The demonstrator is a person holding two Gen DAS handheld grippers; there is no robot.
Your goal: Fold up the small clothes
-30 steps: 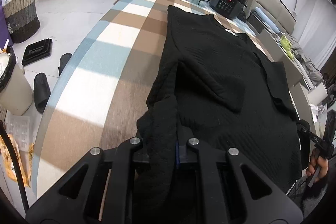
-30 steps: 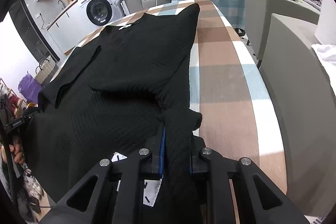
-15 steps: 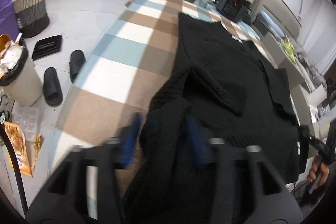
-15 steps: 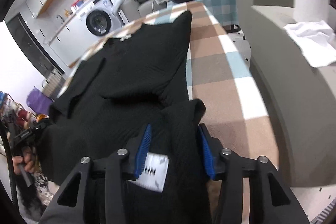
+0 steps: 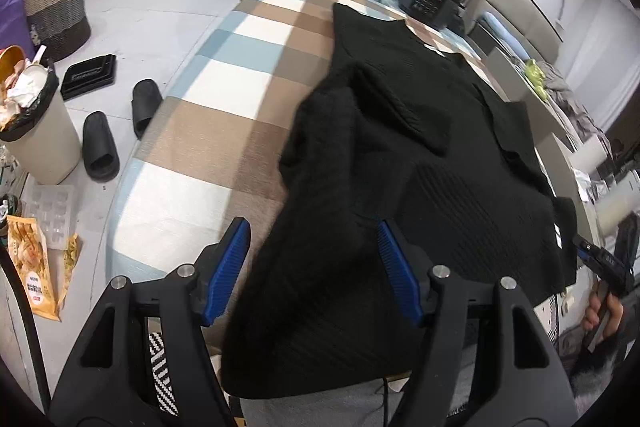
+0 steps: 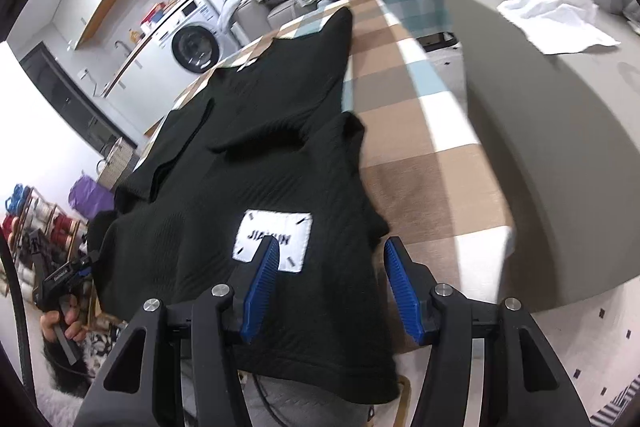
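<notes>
**Black sweater let go at the near edge, fold only part done**

Black sweater (image 5: 420,155) fabric sits between the blue pads (image 5: 228,267) of my left gripper (image 5: 314,269), but the pads stand clear of it on both sides; the jaws have just been opening and nothing is pinched. The cloth there is a thick bunched band, probably a sleeve or side panel, running away from me onto the body of the garment, with its lower part hanging over the near edge of the table.

My right gripper (image 6: 330,287) reads the same: jaws parted, just been opening, the hem lying loose between the pads (image 6: 262,287) with no contact I can make out. A white sewn label (image 6: 274,241) shows just ahead of the left pad.

Outward from both, the sweater lies lengthwise along the checked tablecloth (image 5: 208,131), neckline at the far end toward the dark appliance (image 5: 430,1). Both sleeves appear turned in over the body, the cuffs lying on the chest area.

As I judge it, the sleeve folds are laid and released. What remains is bringing the overhanging hem up toward the collar, perhaps a second halving, and smoothing the lumpy left side.
</notes>
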